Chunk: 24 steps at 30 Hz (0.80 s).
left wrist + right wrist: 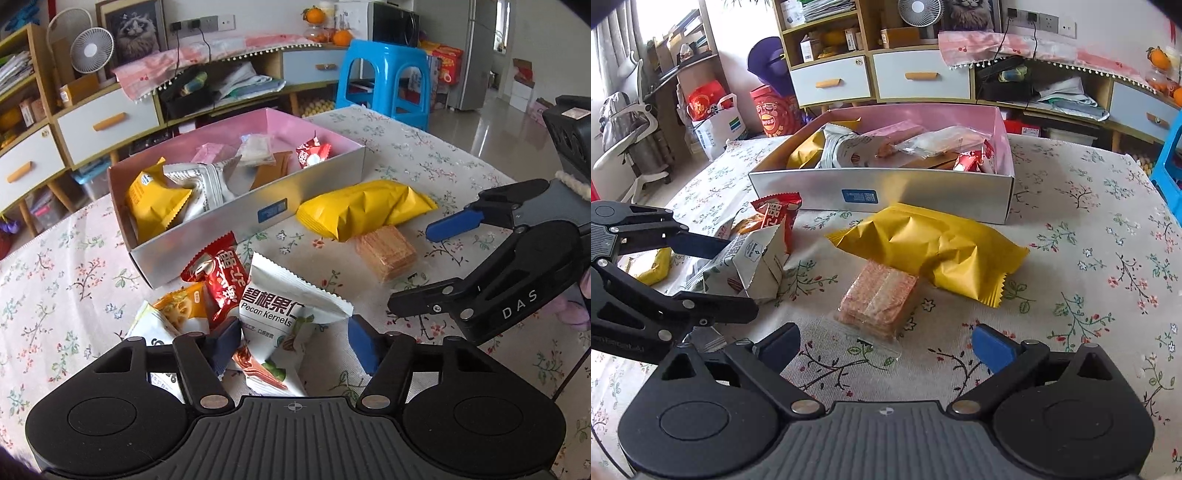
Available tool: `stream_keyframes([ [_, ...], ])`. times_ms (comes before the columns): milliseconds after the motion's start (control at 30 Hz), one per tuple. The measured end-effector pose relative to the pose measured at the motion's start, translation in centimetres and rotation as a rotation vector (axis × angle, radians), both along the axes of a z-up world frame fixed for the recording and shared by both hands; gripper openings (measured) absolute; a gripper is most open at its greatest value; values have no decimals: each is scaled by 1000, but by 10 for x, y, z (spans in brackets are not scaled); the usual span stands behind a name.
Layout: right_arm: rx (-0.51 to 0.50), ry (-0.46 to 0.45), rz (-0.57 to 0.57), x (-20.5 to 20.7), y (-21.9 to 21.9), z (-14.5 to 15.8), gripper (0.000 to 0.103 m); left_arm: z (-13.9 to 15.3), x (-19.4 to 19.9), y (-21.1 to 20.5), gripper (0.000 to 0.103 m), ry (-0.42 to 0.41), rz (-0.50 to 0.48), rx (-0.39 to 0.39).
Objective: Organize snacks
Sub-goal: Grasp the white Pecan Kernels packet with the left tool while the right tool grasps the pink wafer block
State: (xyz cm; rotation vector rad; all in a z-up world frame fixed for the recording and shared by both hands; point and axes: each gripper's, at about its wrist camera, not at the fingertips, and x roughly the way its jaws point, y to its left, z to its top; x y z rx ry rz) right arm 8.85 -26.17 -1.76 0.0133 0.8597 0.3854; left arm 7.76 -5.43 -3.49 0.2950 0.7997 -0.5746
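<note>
the long silver box, pink inside, lies slantwise on the flowered tablecloth, its long axis running from the near left toward the far right in the left wrist view, and several packets already lie in it. just in front of its long wall the big yellow packet lies with its length roughly along that wall, its crimped end toward the right gripper. touching its near edge is the clear-wrapped stack of wafers, turned at a slant. off by the box's near corner a small heap of packets has the white pecan kernels pouch standing tilted, its crimped top up and to the right, with a red packet leaning behind it. the left gripper has its tongs half spread around that pouch; the left pad looks to be against it, the right pad stands clear, so no pinch that i can be sure of. the right gripper's tongs are spread wide over bare cloth, just short of the wafers. the pouch's lower end is hidden behind the left gripper's body, and the packets under it are mostly covered.
</note>
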Motion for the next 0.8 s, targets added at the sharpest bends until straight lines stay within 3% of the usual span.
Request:
stream_keyframes([
  [67, -2, -7, -3, 0, 2, 0, 88, -1, 0, -1, 61, 1, 2, 2],
  [100, -8, -11, -6, 0, 3, -1, 87, -2, 1, -2, 53, 2, 9, 14],
  [300, -21, -25, -16, 5, 8, 1, 76, -4, 4, -3, 49, 3, 31, 34],
  [400, -27, -33, -26, 7, 9, 1, 65, -5, 4, -4, 44, -3, 38, 50],
  [500, -28, -43, -25, 8, 9, 3, 45, -3, 7, -3, 35, -3, 56, 51],
  [600, -19, -40, -18, 9, 8, 5, 39, -2, 7, 0, 30, -2, 63, 36],
  [633, -16, -37, -15, 9, 7, 5, 31, -1, 7, 0, 29, -4, 64, 37],
  [800, 2, -21, 1, 10, 1, 8, 28, 3, 7, 5, 26, 20, 75, 9],
])
